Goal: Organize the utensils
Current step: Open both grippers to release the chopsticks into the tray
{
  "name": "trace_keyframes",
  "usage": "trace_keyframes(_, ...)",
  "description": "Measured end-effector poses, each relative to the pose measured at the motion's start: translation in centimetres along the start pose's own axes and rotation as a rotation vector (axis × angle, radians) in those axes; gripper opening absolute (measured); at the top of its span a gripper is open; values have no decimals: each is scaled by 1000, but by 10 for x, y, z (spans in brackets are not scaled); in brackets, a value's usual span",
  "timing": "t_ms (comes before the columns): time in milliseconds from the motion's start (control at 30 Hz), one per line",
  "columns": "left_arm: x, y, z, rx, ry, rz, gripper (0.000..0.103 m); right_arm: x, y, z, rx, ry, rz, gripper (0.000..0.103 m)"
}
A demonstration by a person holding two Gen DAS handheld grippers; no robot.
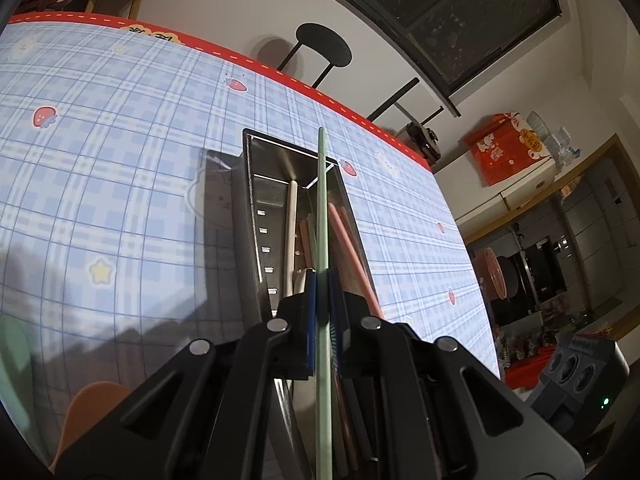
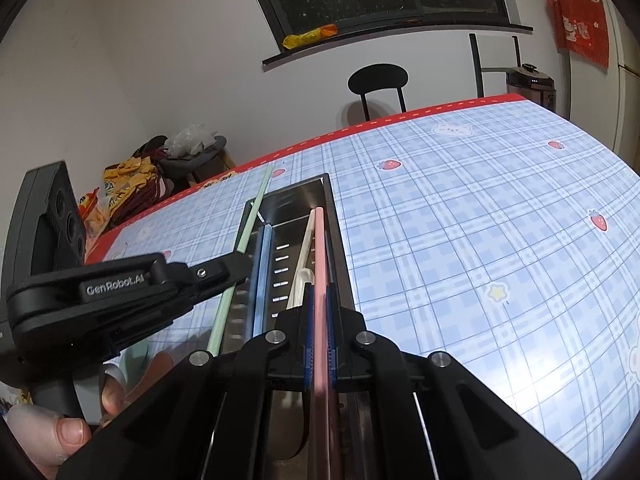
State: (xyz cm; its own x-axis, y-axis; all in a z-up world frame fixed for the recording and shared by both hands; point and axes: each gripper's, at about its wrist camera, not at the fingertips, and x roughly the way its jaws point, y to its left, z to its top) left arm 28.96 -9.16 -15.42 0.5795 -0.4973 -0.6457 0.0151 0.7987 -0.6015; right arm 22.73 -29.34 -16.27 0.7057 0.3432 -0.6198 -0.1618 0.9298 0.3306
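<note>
A steel utensil holder point(image 1: 256, 216) with slotted walls stands on the plaid tablecloth; it also shows in the right wrist view point(image 2: 338, 232). My left gripper point(image 1: 322, 304) is shut on a green utensil handle point(image 1: 322, 208) that rises over the holder. In the right wrist view the left gripper point(image 2: 240, 268) holds that green handle point(image 2: 248, 224) at the holder's left rim. My right gripper point(image 2: 319, 320) is shut on a pink utensil handle point(image 2: 319, 256) inside the holder. A cream handle point(image 2: 306, 240), blue handles point(image 2: 262, 272) and another pink one point(image 1: 352, 248) rest in the holder.
The plaid tablecloth point(image 2: 480, 240) has a red border. A black chair point(image 2: 378, 80) stands behind the table. A green utensil point(image 1: 12, 360) and an orange one point(image 1: 92, 408) lie at the near left. Snack bags point(image 2: 124, 188) sit beyond the table.
</note>
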Motion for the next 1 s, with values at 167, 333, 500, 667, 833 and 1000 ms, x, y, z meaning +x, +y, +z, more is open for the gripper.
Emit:
trace_keyframes(167,7,0,3,0,13,15,11,2,3,-1,-12,14,-10,6)
trace_keyframes(333,-8,-1,7,36,-19,30,28,-5,8,0,-32,2,-10,12)
trace_keyframes(500,-36,2,10,98,-75,74,48,-18,15,-1,-86,-31,-38,48)
trace_keyframes(667,-64,5,7,168,-123,145,69,-24,26,-6,-162,-51,-94,81)
trace_keyframes(833,-93,8,-3,213,-172,220,91,-27,39,-15,-231,-57,-124,97)
trace_keyframes(1000,-118,13,-17,284,-189,307,97,-29,56,-27,-316,-64,-136,97)
